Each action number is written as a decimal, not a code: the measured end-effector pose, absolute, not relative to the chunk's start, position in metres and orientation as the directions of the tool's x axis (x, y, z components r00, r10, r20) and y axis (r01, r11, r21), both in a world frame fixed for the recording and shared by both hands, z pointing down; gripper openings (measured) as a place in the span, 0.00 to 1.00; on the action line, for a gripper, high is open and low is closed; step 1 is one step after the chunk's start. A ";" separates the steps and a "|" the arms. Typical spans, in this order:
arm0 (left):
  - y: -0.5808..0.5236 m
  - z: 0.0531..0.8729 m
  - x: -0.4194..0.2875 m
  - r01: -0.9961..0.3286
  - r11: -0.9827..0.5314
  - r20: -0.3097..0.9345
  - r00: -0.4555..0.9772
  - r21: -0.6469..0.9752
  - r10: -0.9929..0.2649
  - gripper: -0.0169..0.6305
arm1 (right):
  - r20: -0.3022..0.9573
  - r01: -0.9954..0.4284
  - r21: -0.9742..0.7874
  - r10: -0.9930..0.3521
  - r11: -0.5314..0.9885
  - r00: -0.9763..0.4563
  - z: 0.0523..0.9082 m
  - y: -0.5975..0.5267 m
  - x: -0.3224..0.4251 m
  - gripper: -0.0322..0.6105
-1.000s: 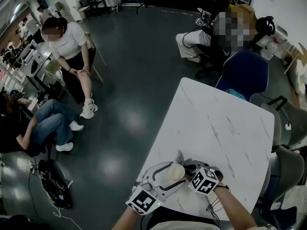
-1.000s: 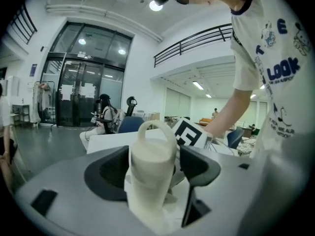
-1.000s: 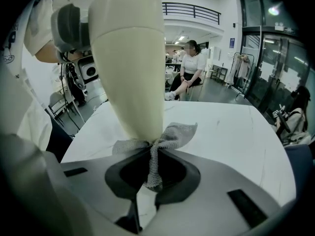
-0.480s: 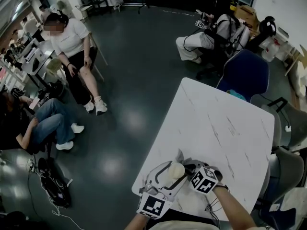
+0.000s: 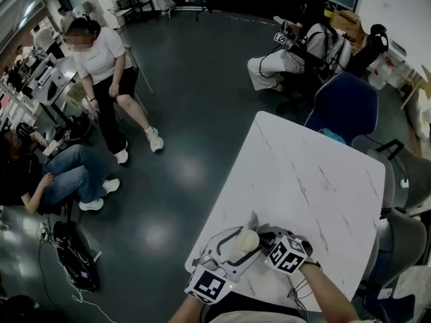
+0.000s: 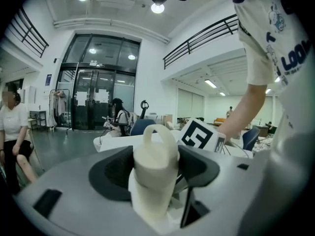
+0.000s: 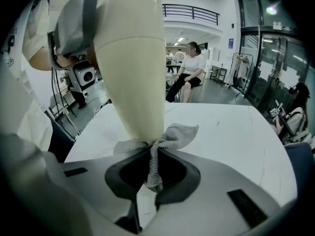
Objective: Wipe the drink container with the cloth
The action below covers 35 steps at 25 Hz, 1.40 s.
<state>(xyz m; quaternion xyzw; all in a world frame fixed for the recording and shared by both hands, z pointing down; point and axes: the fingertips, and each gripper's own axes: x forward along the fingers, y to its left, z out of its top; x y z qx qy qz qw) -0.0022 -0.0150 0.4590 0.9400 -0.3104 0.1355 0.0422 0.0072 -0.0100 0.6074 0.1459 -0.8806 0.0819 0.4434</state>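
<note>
The cloth (image 7: pixel 170 135) is touching the bottle (image 5: pixel 248 239)
The left gripper (image 5: pixel 232 246) is squeezing the bottle at the table's (image 5: pixel 310 180) near edge; the right gripper (image 7: pixel 152 170) is pinching the cloth, pressing it against the bottle.

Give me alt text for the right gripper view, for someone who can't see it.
The right gripper pinches a grey cloth against the narrow end of a cream drink container, over a white table. A seated person is visible behind.
</note>
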 end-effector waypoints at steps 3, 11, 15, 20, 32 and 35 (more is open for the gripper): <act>-0.012 0.459 -0.001 -0.531 -0.847 0.278 0.812 -0.012 -0.513 0.47 | 0.801 -0.324 -0.011 -0.186 0.946 -0.569 0.601 -0.009 0.008 0.12; -0.009 0.462 0.000 -0.378 -0.925 0.296 0.882 -0.020 -0.367 0.47 | 0.765 -0.303 -0.003 -0.193 0.953 -0.615 0.566 -0.009 0.007 0.12; -0.007 0.462 0.000 -0.313 -0.950 0.289 0.908 -0.009 -0.302 0.47 | 0.742 -0.282 0.001 -0.189 0.959 -0.643 0.545 -0.009 0.006 0.12; -0.006 0.463 -0.001 -0.237 -0.972 0.294 0.928 -0.007 -0.228 0.47 | 0.725 -0.256 0.012 -0.185 0.967 -0.664 0.522 -0.010 0.005 0.12; -0.002 0.463 -0.002 -0.089 -0.996 0.313 0.946 0.004 -0.083 0.47 | 0.715 -0.157 0.053 -0.147 0.986 -0.683 0.490 -0.011 0.003 0.12; 0.000 0.464 -0.002 -0.047 -0.999 0.316 0.948 0.009 -0.041 0.47 | 0.719 -0.131 0.058 -0.133 0.990 -0.682 0.489 -0.009 0.003 0.12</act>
